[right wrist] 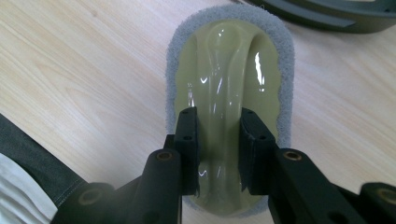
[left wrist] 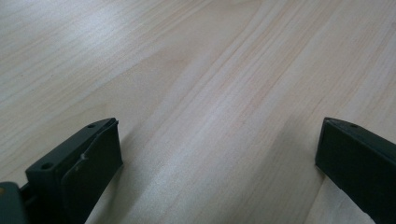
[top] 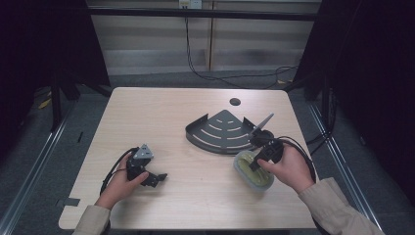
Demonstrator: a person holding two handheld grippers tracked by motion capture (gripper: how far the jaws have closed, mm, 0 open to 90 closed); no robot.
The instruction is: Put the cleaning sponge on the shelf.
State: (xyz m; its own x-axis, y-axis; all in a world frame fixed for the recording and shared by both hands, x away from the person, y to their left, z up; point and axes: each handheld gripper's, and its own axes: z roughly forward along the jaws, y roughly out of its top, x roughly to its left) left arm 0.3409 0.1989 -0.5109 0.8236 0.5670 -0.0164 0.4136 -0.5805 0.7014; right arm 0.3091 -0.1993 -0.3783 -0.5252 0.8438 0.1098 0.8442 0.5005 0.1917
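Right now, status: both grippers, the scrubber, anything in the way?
Right gripper shut on scrub pad handle, pad flat on table. Left gripper open, over bare wood. Dark corner rack sits just beyond the pad, apart from it.

High view: dim and soft, with dark, underexposed margins on both sides; the pale wood-grain table (top: 195,122) is evenly lit from above. Left gripper view: tabletop sharp, near black jaws blurred, faint shadows beneath. Right gripper view: bright; white glare streaks on the glossy olive plastic scrubber handle (right wrist: 229,70).
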